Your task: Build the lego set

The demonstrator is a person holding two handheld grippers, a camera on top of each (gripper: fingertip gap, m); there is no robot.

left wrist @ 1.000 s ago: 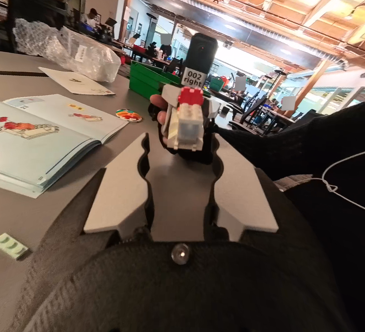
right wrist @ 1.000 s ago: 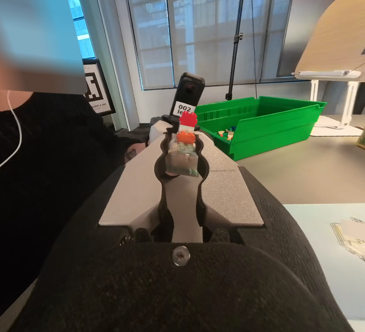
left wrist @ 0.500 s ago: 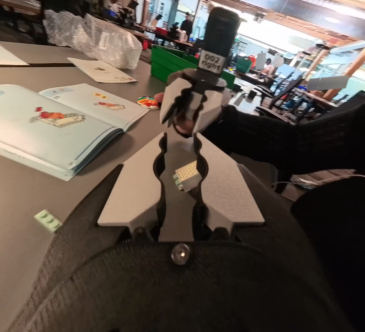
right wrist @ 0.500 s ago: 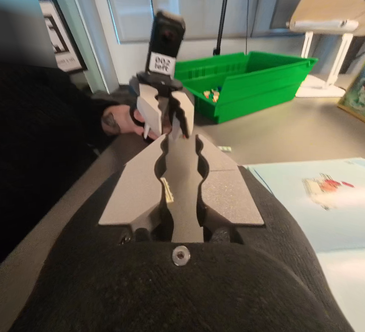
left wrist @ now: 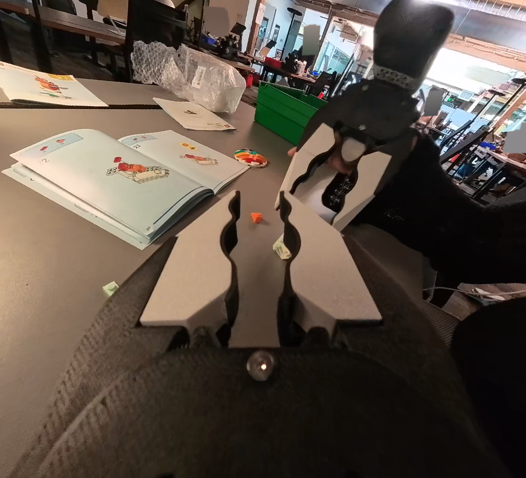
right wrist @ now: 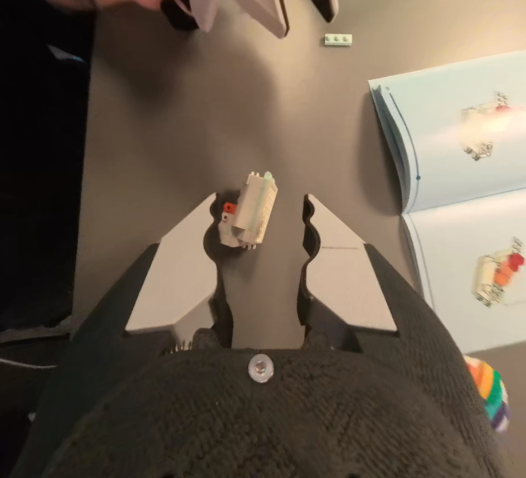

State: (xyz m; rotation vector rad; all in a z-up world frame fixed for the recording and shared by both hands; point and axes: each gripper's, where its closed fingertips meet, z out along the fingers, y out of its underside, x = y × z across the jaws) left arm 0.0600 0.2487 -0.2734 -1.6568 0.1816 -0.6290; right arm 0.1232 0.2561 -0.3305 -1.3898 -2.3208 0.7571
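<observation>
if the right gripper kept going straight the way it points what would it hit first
Probably the small white lego assembly lying on the grey table. It sits between the open jaws of the right gripper, close by the left one; depth is unclear.

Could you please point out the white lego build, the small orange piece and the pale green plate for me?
White lego build (right wrist: 254, 212): right wrist view, on its pale side face.
Small orange piece (left wrist: 256, 217): left wrist view, on its middle.
Pale green plate (right wrist: 338, 39): right wrist view, on its studded top.

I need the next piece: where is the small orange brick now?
In the left wrist view, the small orange brick lies loose on the grey table, just beyond the left gripper and right of the open booklet.
</observation>
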